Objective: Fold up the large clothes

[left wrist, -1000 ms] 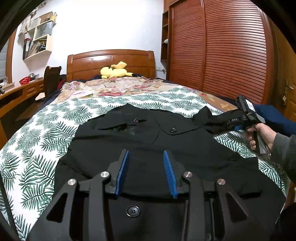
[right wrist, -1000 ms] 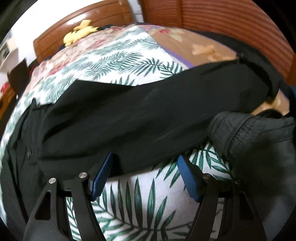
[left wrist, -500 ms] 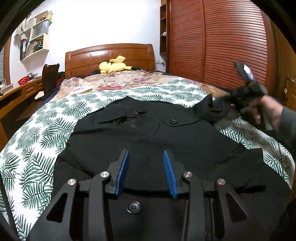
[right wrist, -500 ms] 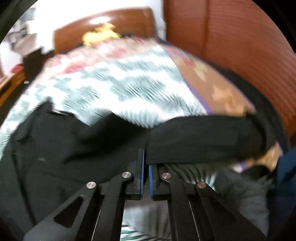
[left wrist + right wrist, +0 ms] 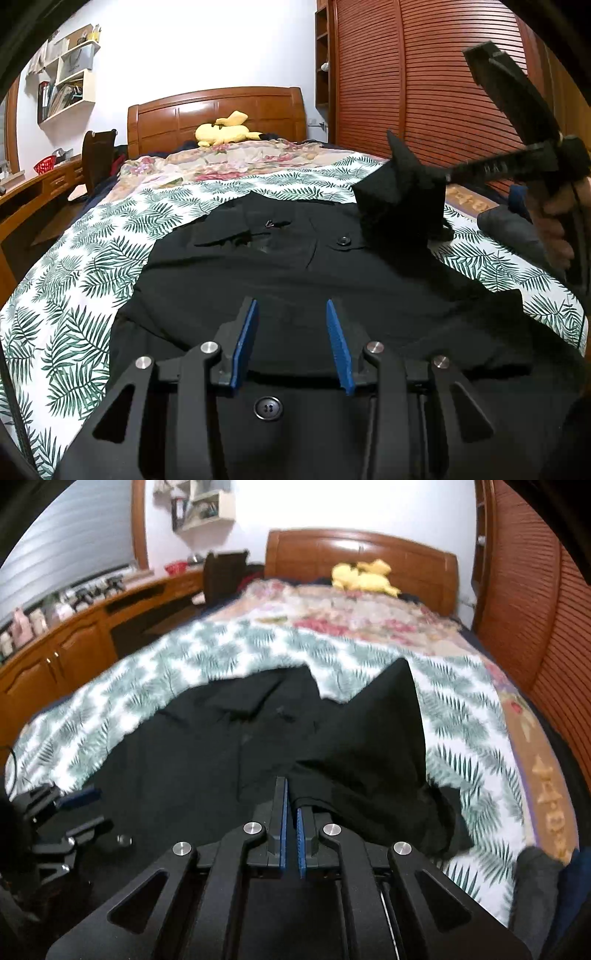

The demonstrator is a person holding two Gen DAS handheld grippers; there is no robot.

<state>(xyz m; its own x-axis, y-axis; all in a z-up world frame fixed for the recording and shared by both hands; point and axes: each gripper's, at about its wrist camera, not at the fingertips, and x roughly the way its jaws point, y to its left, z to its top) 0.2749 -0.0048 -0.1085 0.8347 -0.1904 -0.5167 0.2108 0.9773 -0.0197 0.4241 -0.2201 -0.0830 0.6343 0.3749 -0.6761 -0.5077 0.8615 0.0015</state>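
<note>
A black button-front shirt [image 5: 295, 266] lies spread across a white bedspread printed with green fern leaves [image 5: 66, 295], collar toward the far wooden headboard [image 5: 218, 110]; no brand or label on it can be read. At far left, white wall shelves [image 5: 70, 74] hold books and a red basket [image 5: 44, 164] sits on a wooden desk [image 5: 22, 195]. A yellow plush toy [image 5: 225, 133] rests near the headboard. In the near centre the left gripper [image 5: 291, 341] hangs low over the shirt's lower front with its blue-padded fingers [image 5: 243, 339] parted and nothing between them, a black button [image 5: 268, 408] just below them. To the right, the right gripper [image 5: 290, 834] has its blue pads [image 5: 283, 827] pressed nearly together on the edge of the shirt's black sleeve [image 5: 384, 738], which is lifted off the bedspread and stands in a peak over the shirt's right shoulder. Pale characters on the side of that gripper are too blurred to read. A slatted red-brown wardrobe door [image 5: 424, 85] fills the far right, and a grey garment [image 5: 513, 232] lies on the right edge of the bed
</note>
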